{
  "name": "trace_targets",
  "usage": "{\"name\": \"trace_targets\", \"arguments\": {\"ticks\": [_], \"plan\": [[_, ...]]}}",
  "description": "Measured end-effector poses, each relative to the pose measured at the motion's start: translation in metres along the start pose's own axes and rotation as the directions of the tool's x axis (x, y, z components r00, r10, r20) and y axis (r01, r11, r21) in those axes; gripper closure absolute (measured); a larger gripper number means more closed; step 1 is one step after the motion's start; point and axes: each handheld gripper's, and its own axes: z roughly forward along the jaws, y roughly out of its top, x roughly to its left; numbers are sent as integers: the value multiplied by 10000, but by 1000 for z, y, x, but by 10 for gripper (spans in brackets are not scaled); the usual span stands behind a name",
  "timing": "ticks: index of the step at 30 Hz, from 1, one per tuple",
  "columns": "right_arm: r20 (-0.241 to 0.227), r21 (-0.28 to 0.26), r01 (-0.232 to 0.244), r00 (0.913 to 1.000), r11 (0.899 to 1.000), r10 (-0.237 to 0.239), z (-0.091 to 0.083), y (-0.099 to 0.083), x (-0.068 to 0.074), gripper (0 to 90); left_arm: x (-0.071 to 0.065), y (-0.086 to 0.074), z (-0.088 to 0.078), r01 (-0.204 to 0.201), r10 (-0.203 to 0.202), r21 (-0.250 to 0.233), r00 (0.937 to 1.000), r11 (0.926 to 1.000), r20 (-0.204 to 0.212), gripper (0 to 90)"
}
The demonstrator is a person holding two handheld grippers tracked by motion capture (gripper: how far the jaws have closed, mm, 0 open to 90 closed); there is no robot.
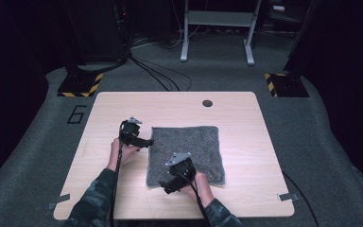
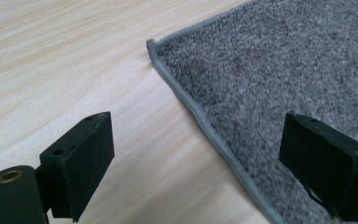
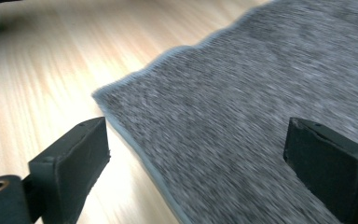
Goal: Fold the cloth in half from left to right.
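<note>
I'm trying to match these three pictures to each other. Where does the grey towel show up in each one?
High view: the grey towel lies flat in the middle of the wooden table, between the two hands.
Left gripper view: it covers the right side, one corner at top centre.
Right gripper view: it covers the right and centre, blurred.
Shared landmark: the towel's pale hemmed edge against the light wood.

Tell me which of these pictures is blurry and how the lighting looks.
Right gripper view: the towel is streaked with motion blur, though the black jaws stay crisp. Left gripper view: sharp, the towel's hem and pile clearly resolved. High view: the table is evenly and brightly lit with soft shadows under the hands, the room around it dark, and the picture rather soft overall.
</note>
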Motion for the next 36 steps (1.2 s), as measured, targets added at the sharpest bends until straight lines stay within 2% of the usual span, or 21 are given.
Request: {"name": "trace_targets", "arguments": {"ticks": [1, 6, 8, 10, 11, 12, 14, 16, 18, 19, 22, 26, 28, 30, 36], "plan": [[-144, 167, -25, 9999, 9999, 27, 2, 2, 3, 83, 1, 2, 2, -80, 80, -40, 10000, 10000, -59, 111], [-322, 151, 311, 9990, 9994, -306, 17, 9, 17, 154, 9, 13, 12, -37, 35, -64, 9998, 10000, -193, 148], [-486, 269, 515, 9976, 9983, -501, 21, 11, 23, 220, 12, 17, 16, 116, -116, -31, 9997, 9999, -207, 162], [-534, 240, 620, 9967, 9978, -606, 25, 13, 29, 274, 14, 19, 20, 62, -66, -128, 9992, 9999, -383, 187], [-588, 309, 723, 9958, 9969, -704, 27, 15, 32, 319, 16, 21, 21, -18, 18, -13, 9992, 10000, -406, 203], [-479, 153, 740, 9962, 9971, -731, 30, 15, 35, 351, 16, 22, 24, 63, -63, 9, 9991, 10000, -410, 215], [-620, 233, 868, 9944, 9959, -852, 32, 18, 40, 416, 19, 24, 29, 21, -19, 38, 9988, 10000, -487, 249], [-580, 310, 941, 9941, 9951, -922, 34, 20, 43, 472, 21, 26, 32, 251, -255, -111, 9987, 9996, -431, 279], [-561, 283, 1123, 9923, 9933, -1106, 37, 21, 45, 515, 22, 28, 35, 221, -231, -182, 9982, 9996, -561, 323], [-504, 327, 1044, 9934, 9940, -1027, 38, 21, 47, 539, 21, 29, 36, 254, -263, -155, 9977, 9996, -625, 338], [-323, 192, 1169, 9927, 9930, -1162, 41, 21, 48, 598, 22, 33, 40, -31, 26, -52, 9968, 10000, -801, 408], [-384, 341, 1421, 9893, 9893, -1408, 44, 22, 49, 664, 19, 36, 44, -99, 98, -1, 9960, 10000, -883, 493], [-255, 309, 1256, 9918, 9916, -1248, 47, 22, 52, 694, 17, 36, 46, -204, 205, 16, 9954, 9998, -940, 530], [-373, 505, 1352, 9904, 9895, -1334, 47, 22, 52, 721, 16, 37, 46, -278, 281, 48, 9954, 9996, -918, 572], [-229, 444, 1377, 9903, 9895, -1368, 49, 20, 54, 812, 12, 34, 47, -580, 562, -152, 9930, 9982, -1040, 725]]}}
